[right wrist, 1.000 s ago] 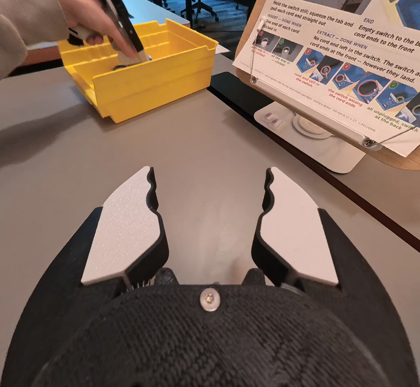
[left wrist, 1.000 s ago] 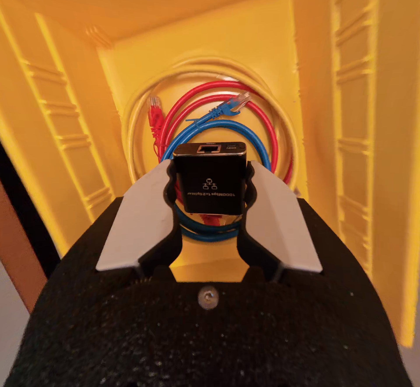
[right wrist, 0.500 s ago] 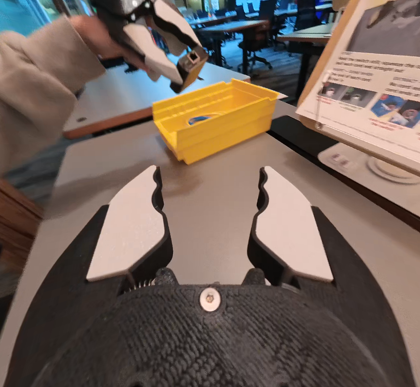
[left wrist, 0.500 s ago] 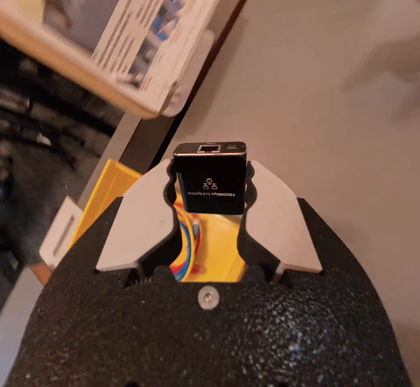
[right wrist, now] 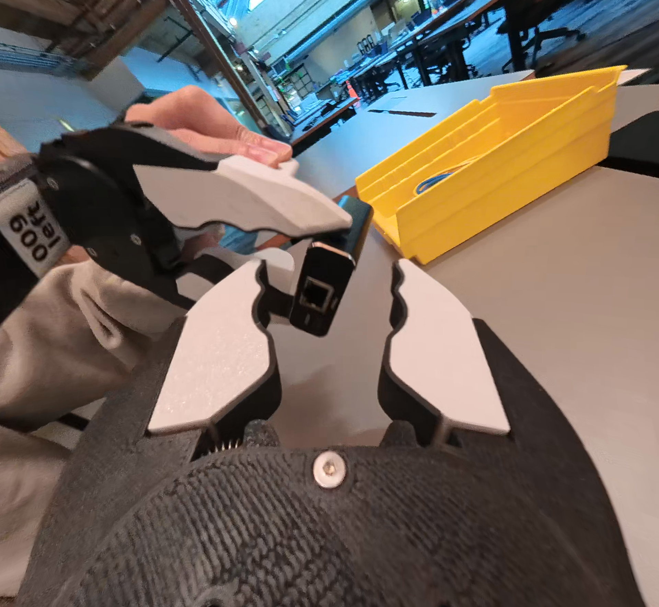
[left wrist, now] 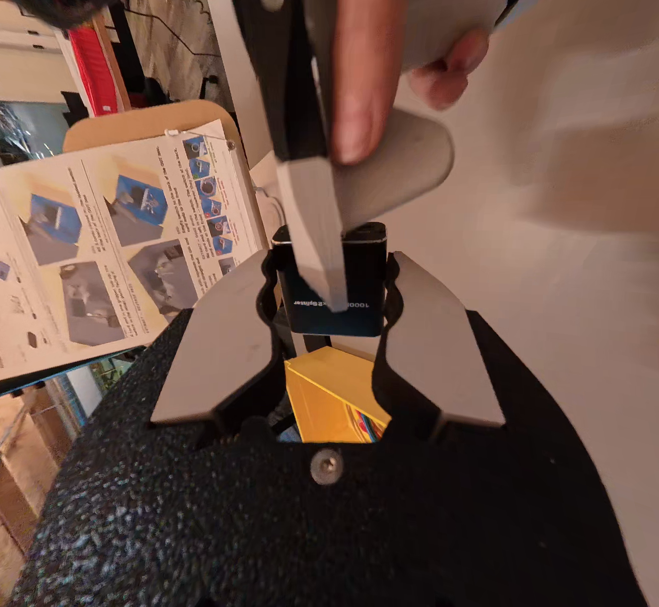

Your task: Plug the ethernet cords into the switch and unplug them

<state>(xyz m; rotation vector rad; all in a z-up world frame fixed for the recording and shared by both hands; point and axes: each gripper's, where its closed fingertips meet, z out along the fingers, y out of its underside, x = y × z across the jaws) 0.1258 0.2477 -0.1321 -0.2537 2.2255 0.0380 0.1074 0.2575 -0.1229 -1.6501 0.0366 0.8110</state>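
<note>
Switch (right wrist: 322, 290): small black box w/ metal trim, one port on the end facing right wrist cam, white print on its flat face. Held in air above grey tabletop (right wrist: 535, 287), not resting on it.

L gripper (left wrist: 330, 299): fingers clamped on switch's two side edges. R gripper (right wrist: 326, 287): fingers spread wide, switch port end sits between its tips; contact w/ them – can't tell.

Yellow bin (right wrist: 499, 176) near tabletop's far edge, blue cord (right wrist: 433, 180) inside. Instruction sheet (left wrist: 107, 233) on a stand beside.
</note>
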